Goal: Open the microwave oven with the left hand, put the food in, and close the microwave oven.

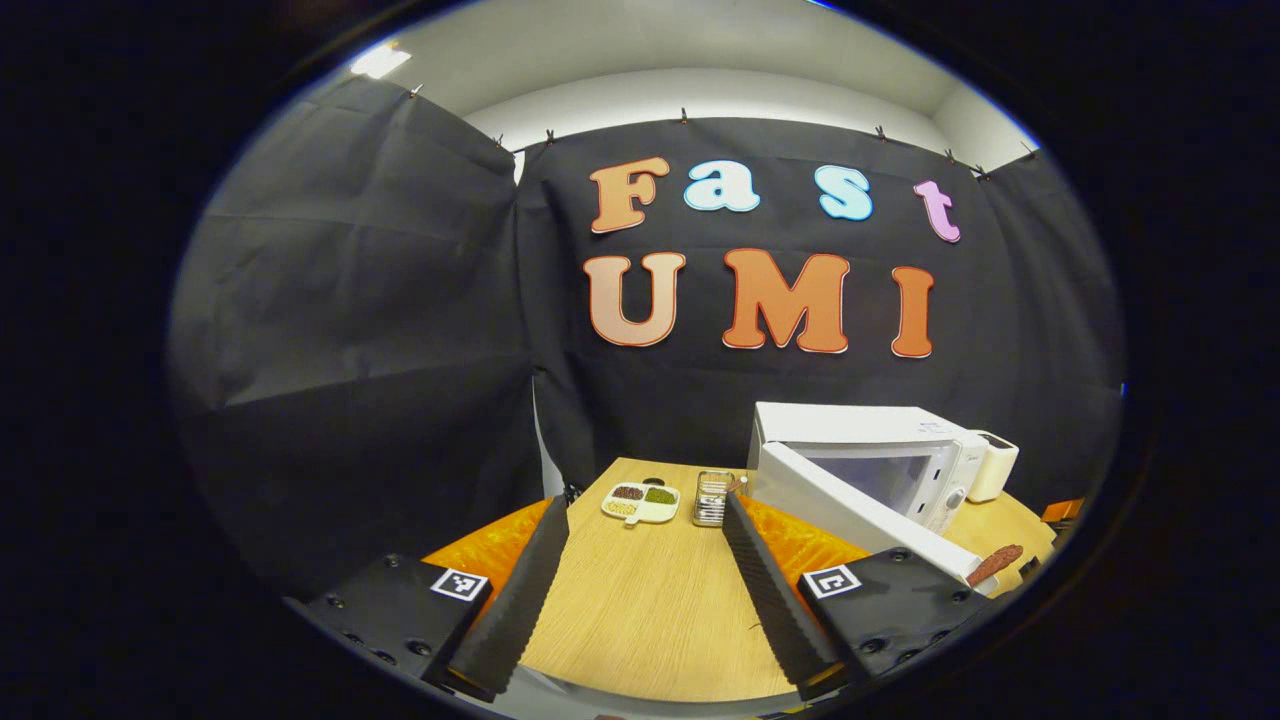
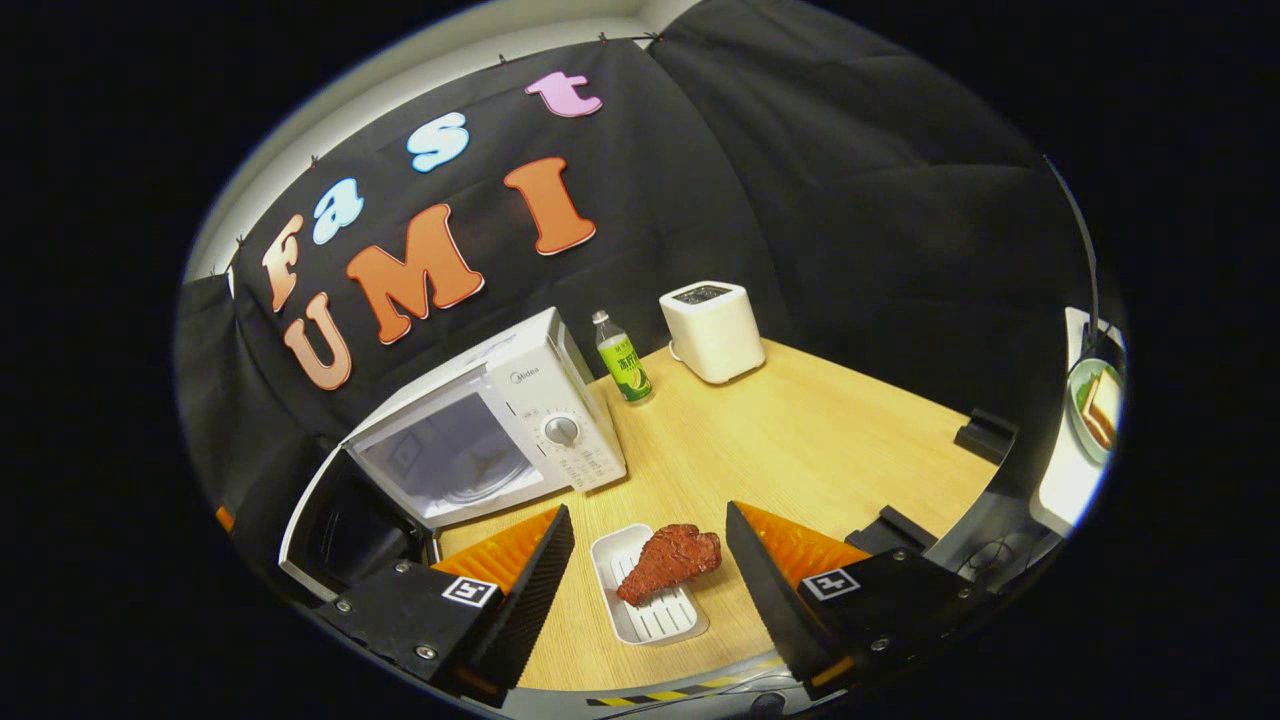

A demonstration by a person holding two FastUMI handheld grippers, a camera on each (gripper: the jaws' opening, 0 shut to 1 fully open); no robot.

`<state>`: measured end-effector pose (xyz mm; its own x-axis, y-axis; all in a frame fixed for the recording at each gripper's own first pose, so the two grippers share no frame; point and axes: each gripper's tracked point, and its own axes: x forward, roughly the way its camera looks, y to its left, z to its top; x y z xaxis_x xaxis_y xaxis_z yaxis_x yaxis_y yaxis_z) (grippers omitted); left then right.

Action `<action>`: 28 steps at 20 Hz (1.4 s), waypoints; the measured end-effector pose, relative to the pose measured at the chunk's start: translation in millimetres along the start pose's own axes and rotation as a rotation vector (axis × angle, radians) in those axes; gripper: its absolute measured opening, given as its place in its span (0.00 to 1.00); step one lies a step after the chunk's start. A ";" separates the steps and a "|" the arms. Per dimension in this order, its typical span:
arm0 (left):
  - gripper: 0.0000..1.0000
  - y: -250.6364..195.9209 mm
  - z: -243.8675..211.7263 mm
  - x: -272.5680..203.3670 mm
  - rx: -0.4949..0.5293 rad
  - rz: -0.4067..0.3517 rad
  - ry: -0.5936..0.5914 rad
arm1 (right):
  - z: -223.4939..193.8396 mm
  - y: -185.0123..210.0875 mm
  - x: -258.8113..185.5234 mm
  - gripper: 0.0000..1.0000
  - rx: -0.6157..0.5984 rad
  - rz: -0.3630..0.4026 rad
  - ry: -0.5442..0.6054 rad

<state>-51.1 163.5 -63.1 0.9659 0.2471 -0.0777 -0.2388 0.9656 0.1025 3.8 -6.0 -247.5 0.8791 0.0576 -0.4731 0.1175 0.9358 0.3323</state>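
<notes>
The microwave [image 2: 480, 420] door [image 1: 860, 515] is swung open. The meat [image 2: 670, 562] lies in a white tray [image 2: 650, 600] right btwn the right gripper [image 2: 648, 560]'s wide-apart fingers, long axis slanting up-right. Left gripper [image 1: 645, 560], also spread and holding nothing, is farther off, so the right one is nearer to grab.

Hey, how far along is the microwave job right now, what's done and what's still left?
Done: the white microwave oven has its door swung open. In hand: nothing yet; the open right gripper frames the reddish-brown piece of meat lying on its white ridged tray on the wooden table. The left gripper is open, holding nothing. Left: grasp the food, load it, shut the door.
</notes>
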 end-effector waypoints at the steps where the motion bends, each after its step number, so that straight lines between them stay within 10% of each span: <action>1: 0.97 0.3 2.3 0.5 0.010 0.005 -0.004 | -4.8 -3.0 7.1 0.95 0.019 0.000 0.014; 10: 0.95 -2.7 2.5 -6.2 0.020 0.054 0.024 | -43.9 -23.8 52.1 0.88 0.210 0.014 0.164; 16: 0.99 -7.1 -7.9 -15.4 -0.005 0.091 0.061 | -48.9 -17.6 58.2 0.48 0.283 0.083 0.226; 17: 0.99 -9.6 -8.2 -16.8 -0.002 0.092 0.062 | -46.1 -16.0 58.3 0.30 0.295 0.098 0.236; 28: 0.95 -38.2 6.4 -25.5 0.005 0.116 0.036 | -25.6 -7.6 56.4 0.01 0.375 0.180 0.273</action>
<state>-65.9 119.8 -58.6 0.9275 0.3600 -0.1006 -0.3481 0.9300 0.1180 40.7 -1.0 -297.6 0.7537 0.3423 -0.5611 0.1776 0.7159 0.6753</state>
